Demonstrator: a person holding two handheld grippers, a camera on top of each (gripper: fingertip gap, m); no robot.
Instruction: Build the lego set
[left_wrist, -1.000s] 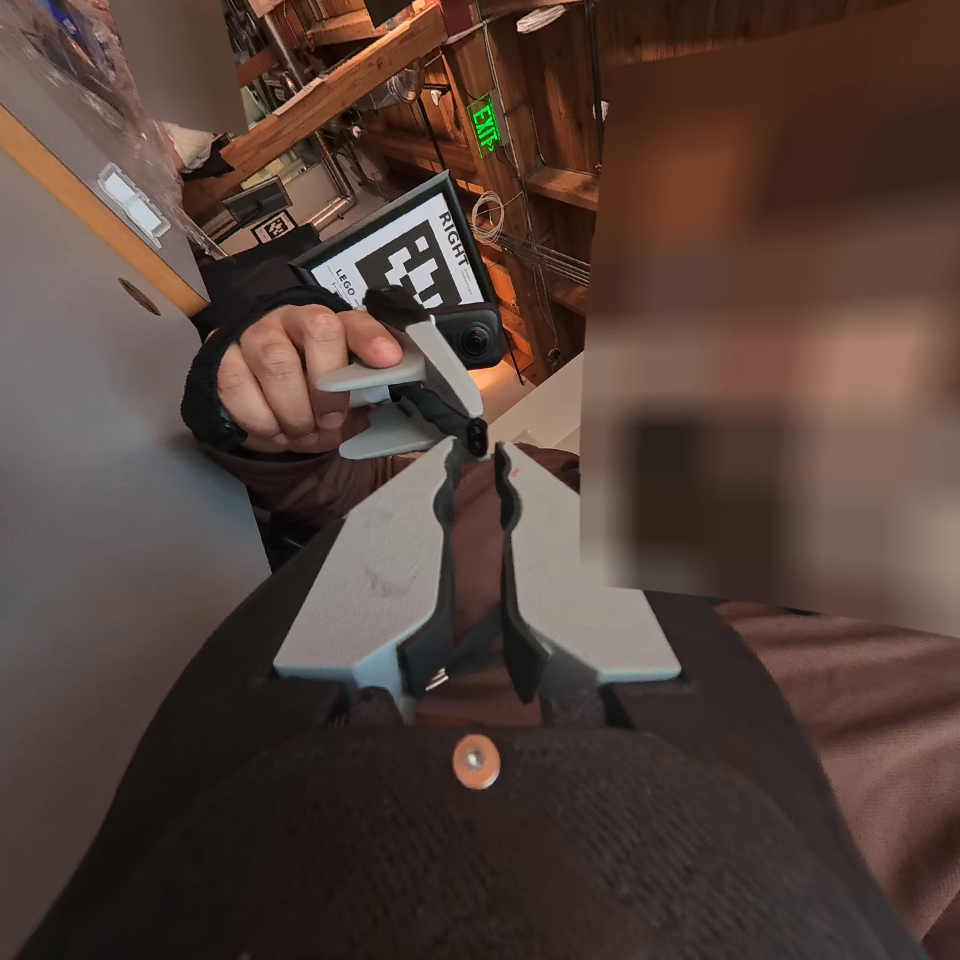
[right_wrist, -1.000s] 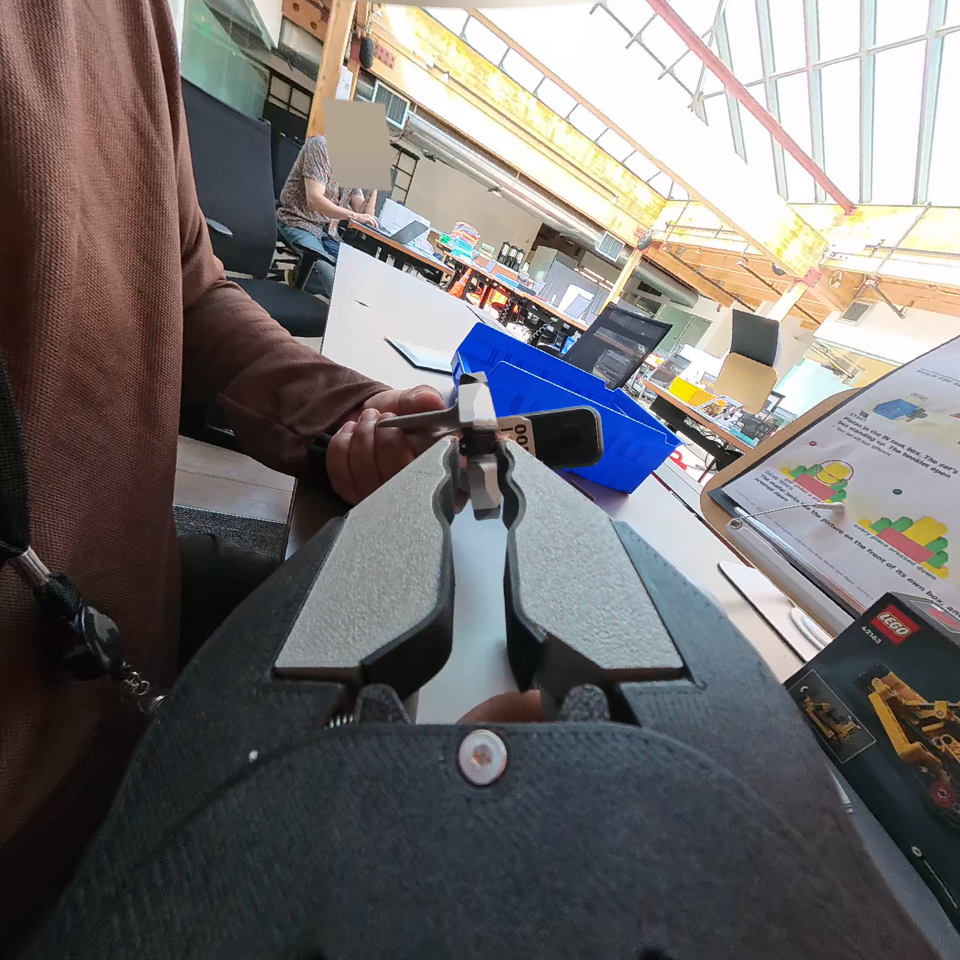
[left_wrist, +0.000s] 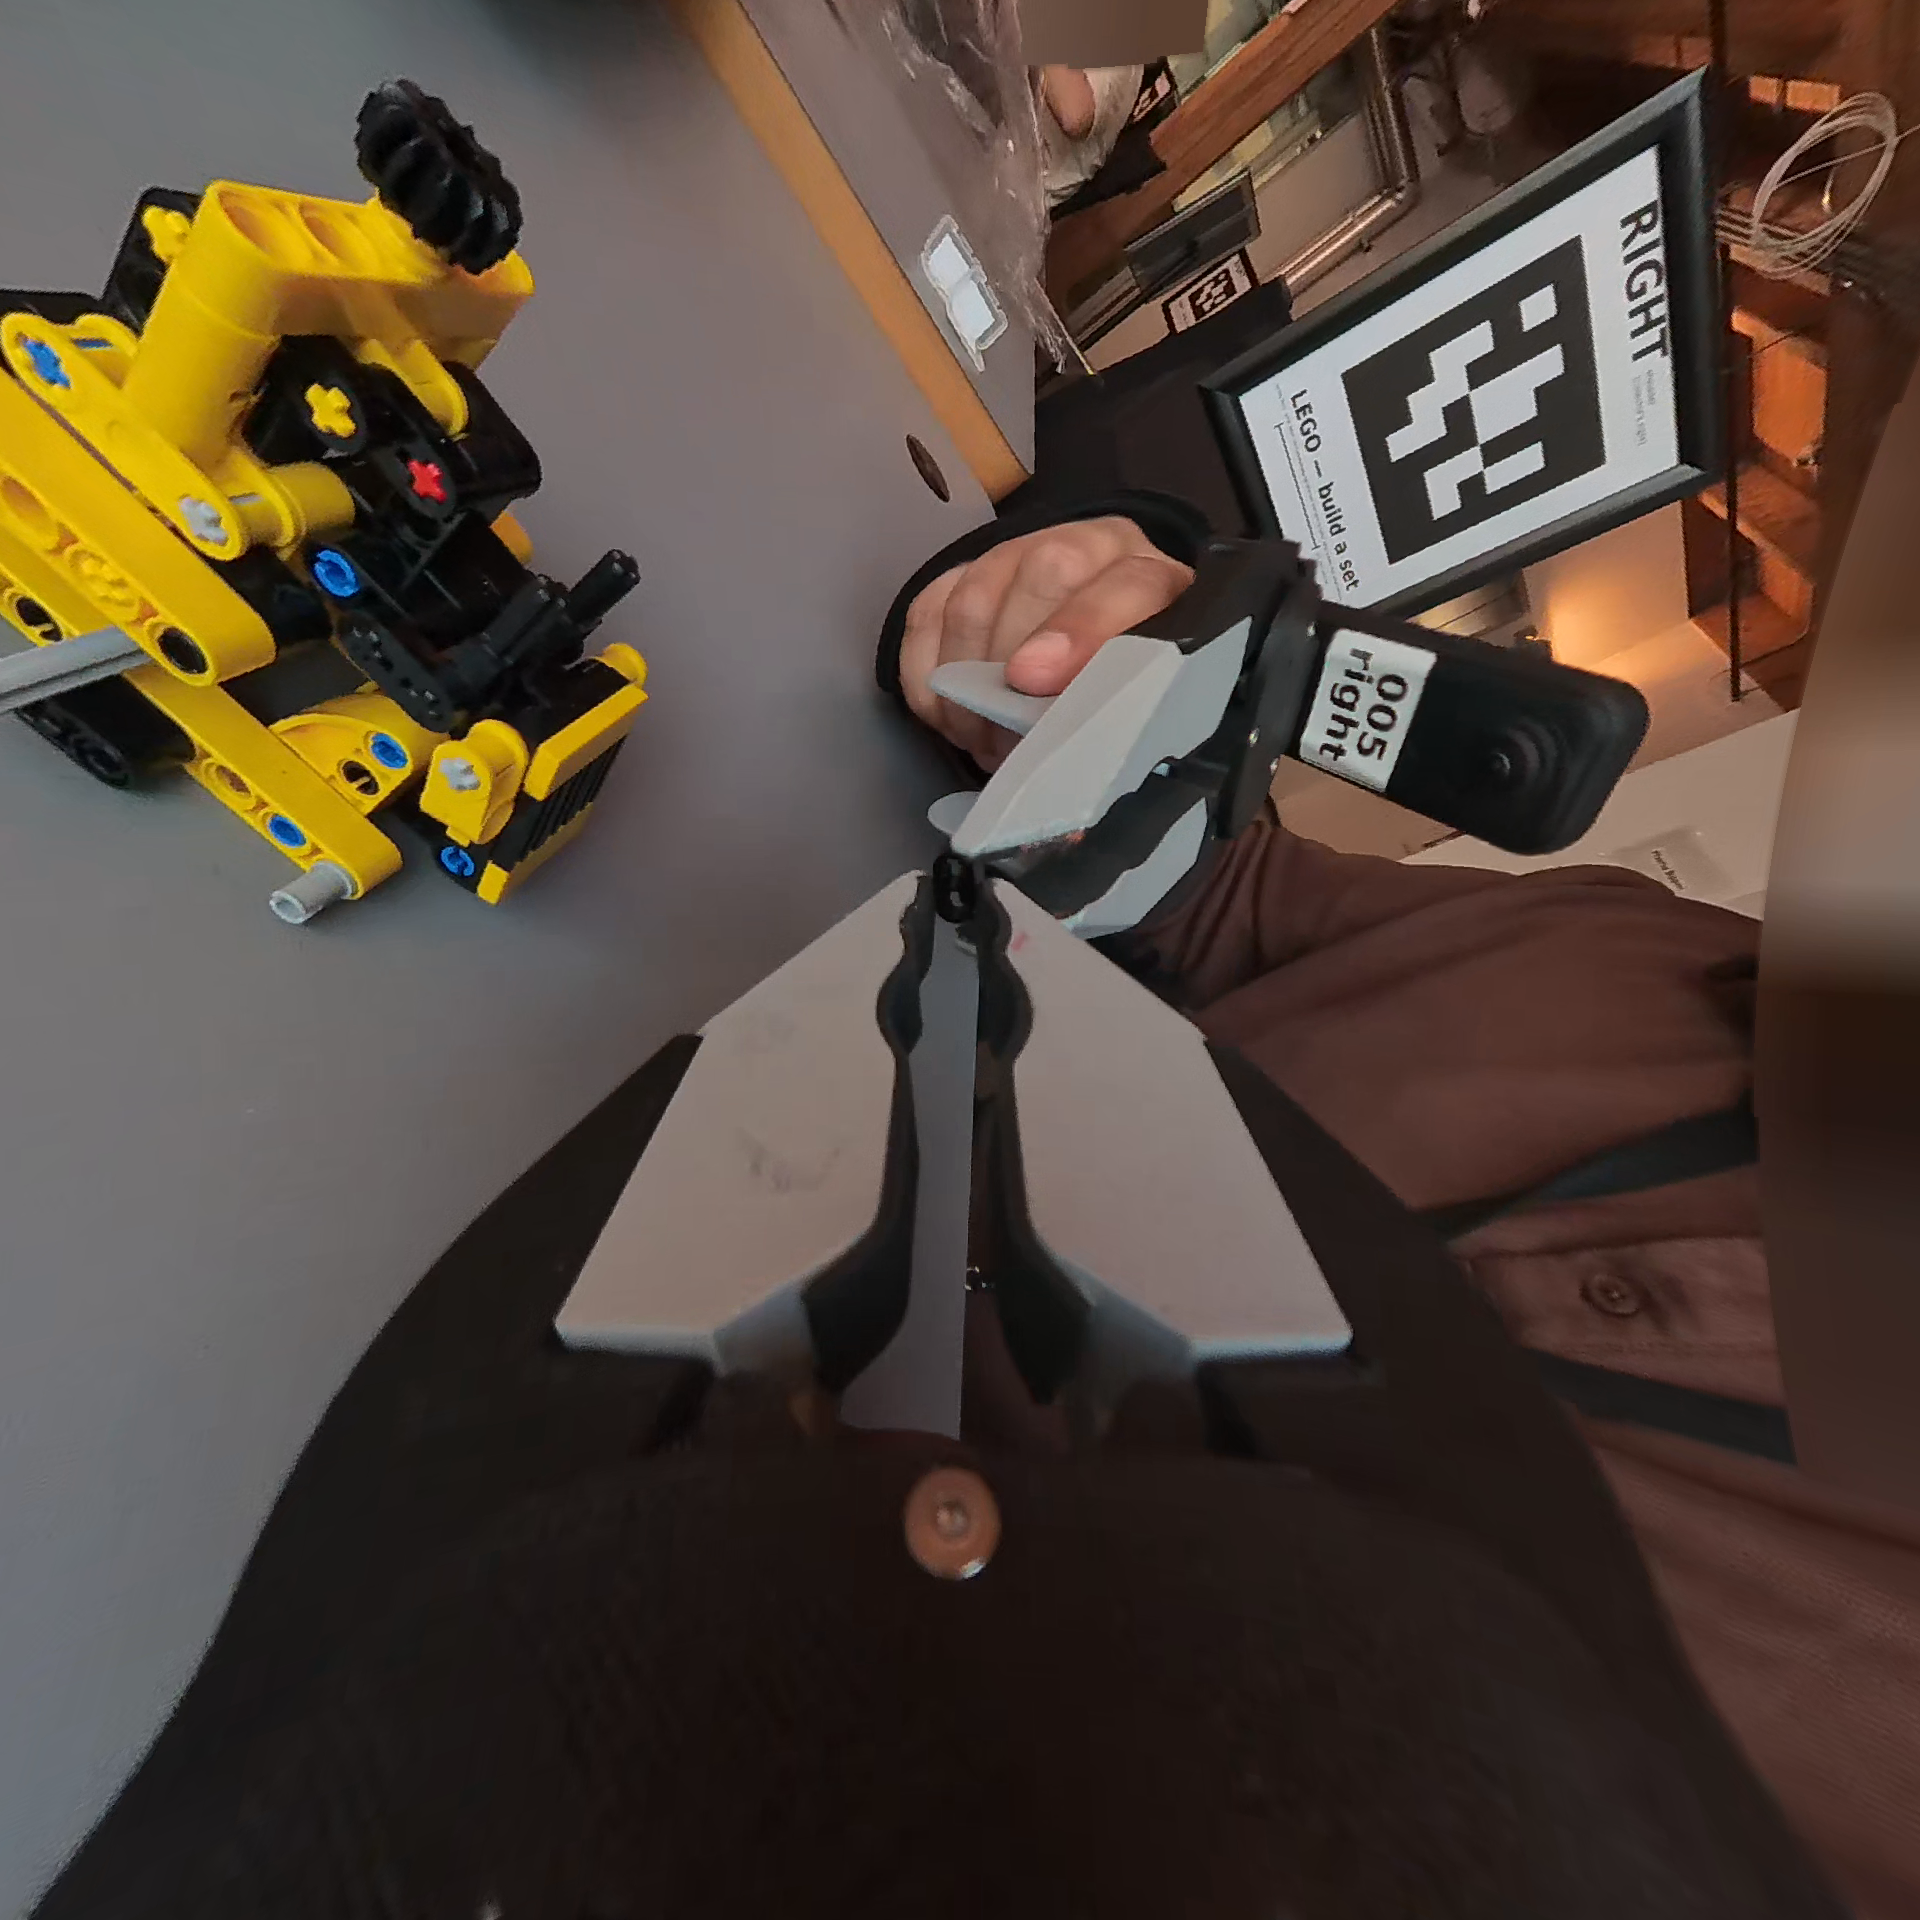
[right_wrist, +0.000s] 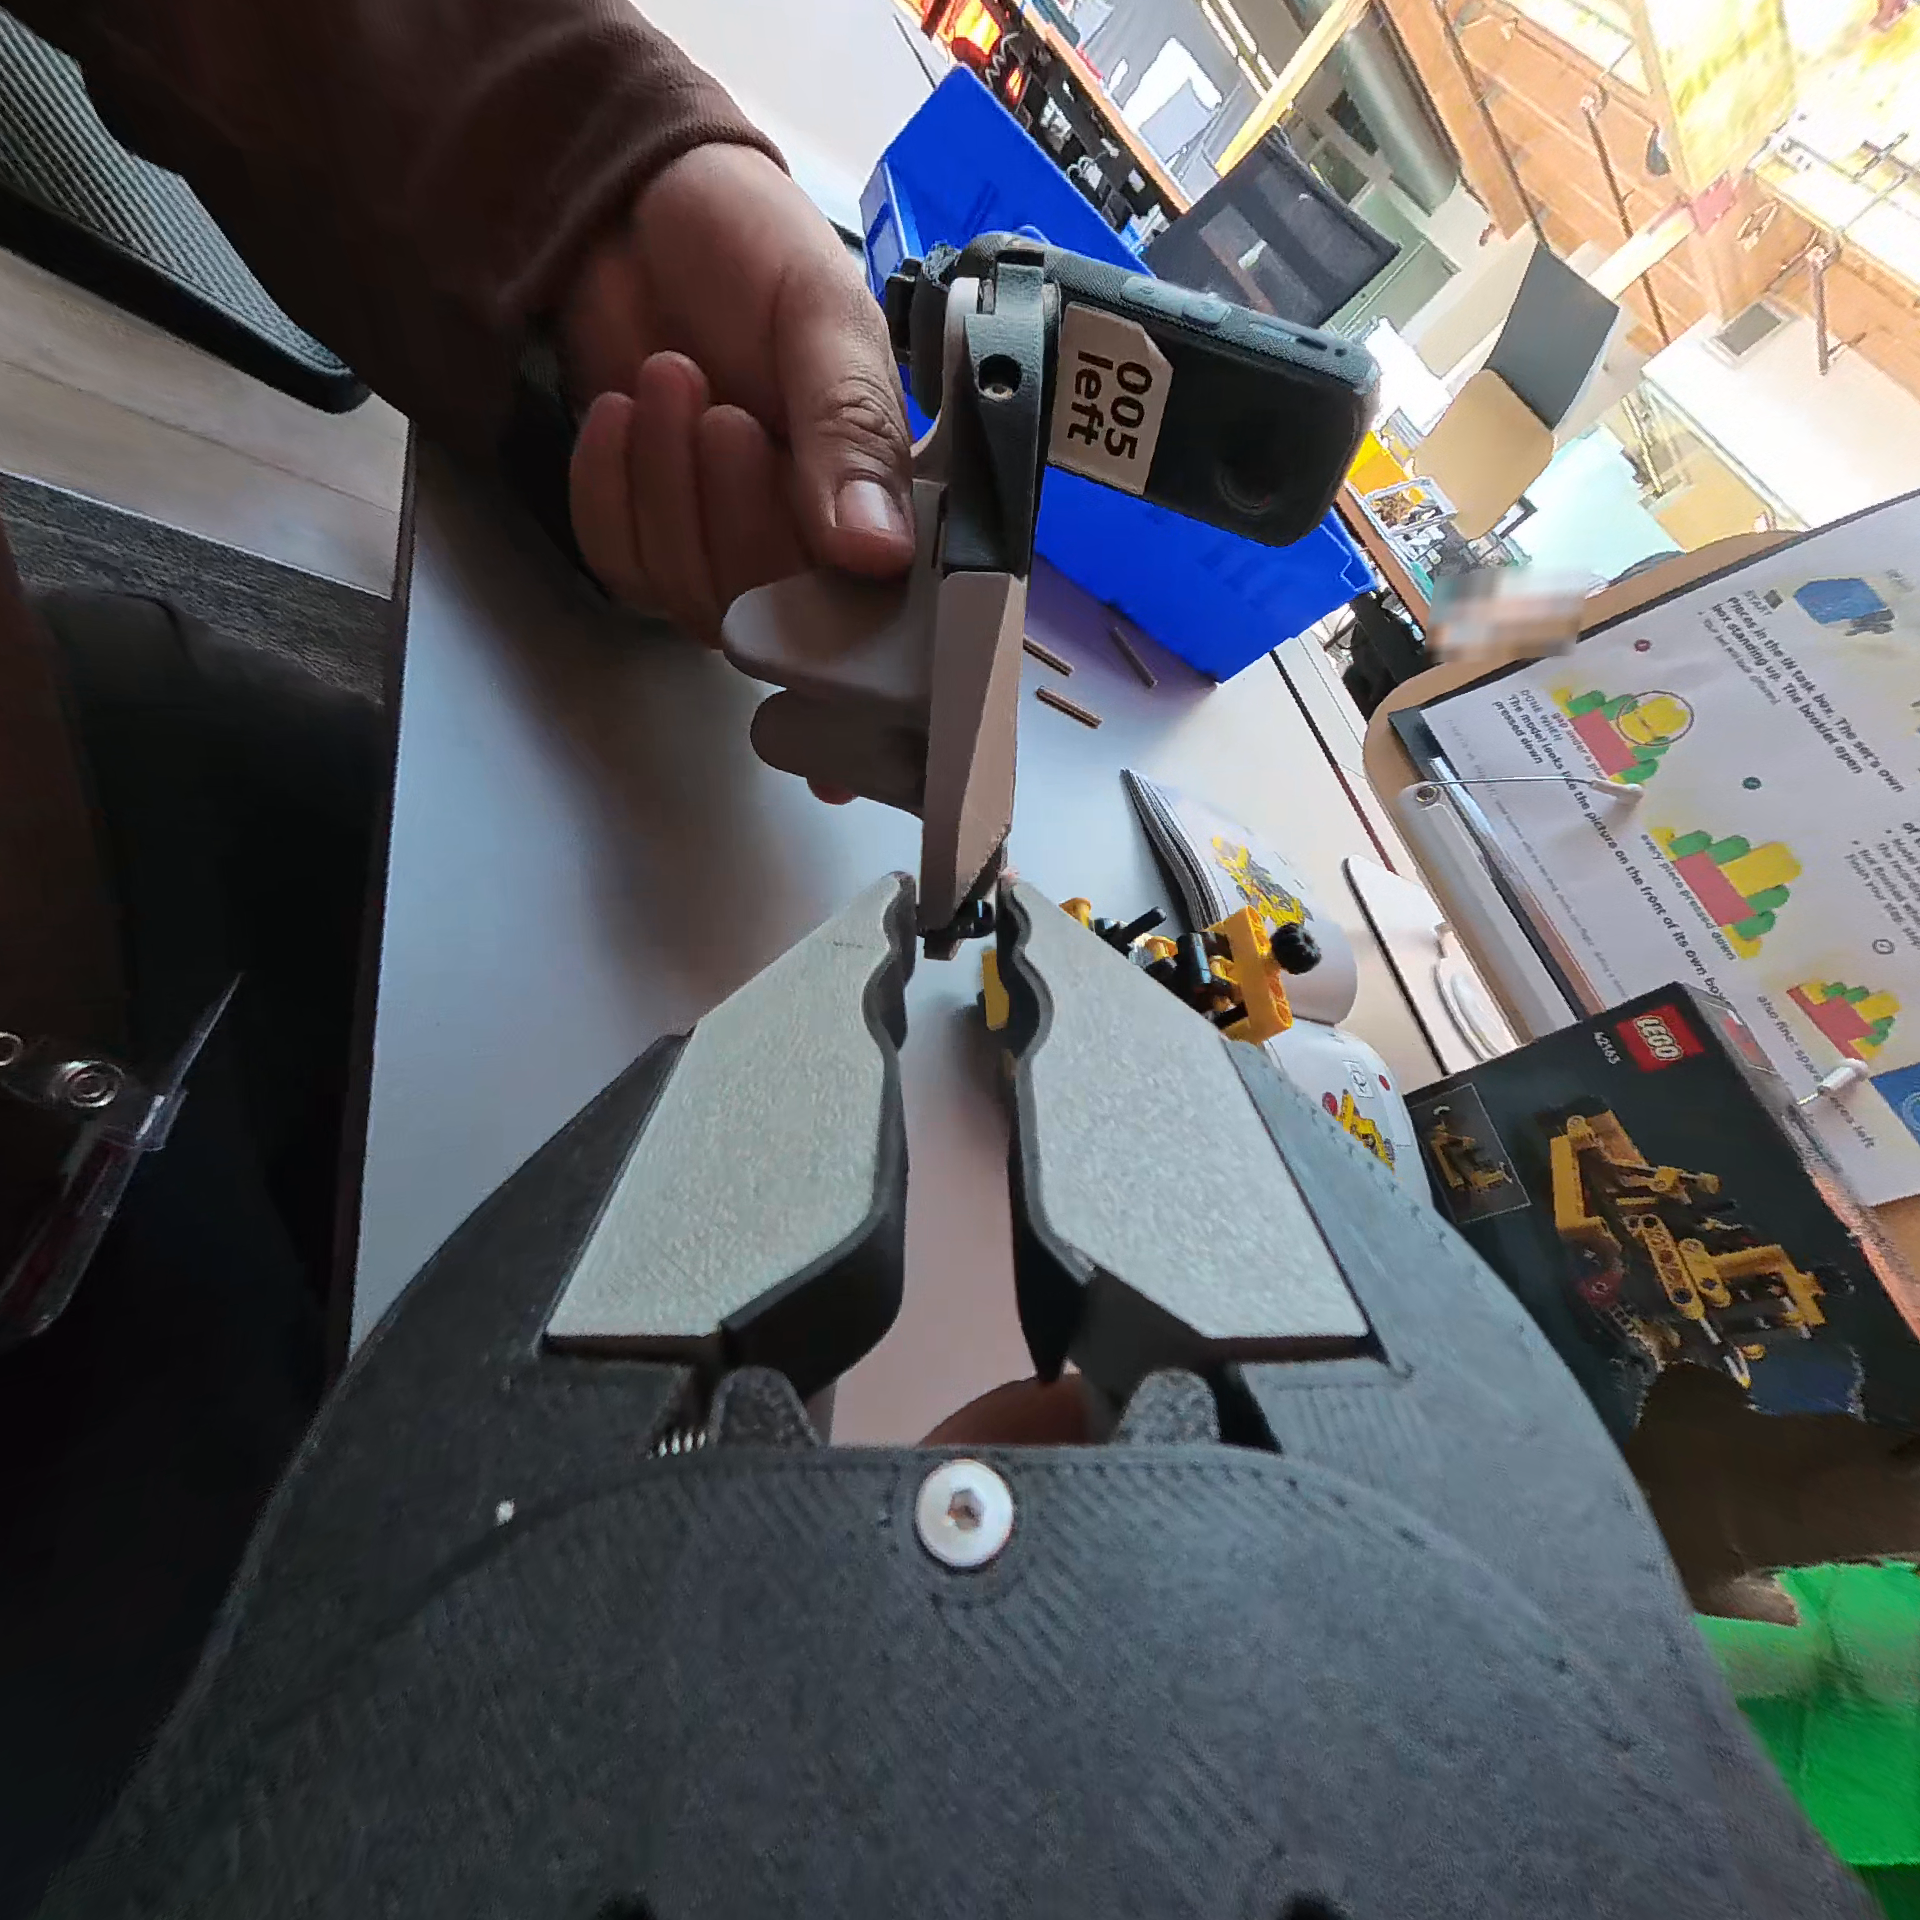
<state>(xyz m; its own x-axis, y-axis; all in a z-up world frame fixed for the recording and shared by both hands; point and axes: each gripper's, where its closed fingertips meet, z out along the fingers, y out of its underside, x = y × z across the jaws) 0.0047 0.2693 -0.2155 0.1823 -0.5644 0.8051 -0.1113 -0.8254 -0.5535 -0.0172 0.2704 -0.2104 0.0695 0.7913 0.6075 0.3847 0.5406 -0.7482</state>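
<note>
Tools tip to tip, left tool (left_wrist: 954, 902) and right tool (right_wrist: 956, 914) both clamped on small black piece (left_wrist: 952, 891).

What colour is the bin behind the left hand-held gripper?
Blue. The bin shows best in the right wrist view, behind the left hand-held gripper.

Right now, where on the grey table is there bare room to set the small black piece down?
Bare grey table lies between the yellow model and the left gripper. In the right wrist view, it is also bare near the front edge. It is crowded near the booklet, set box and blue bin.
</note>
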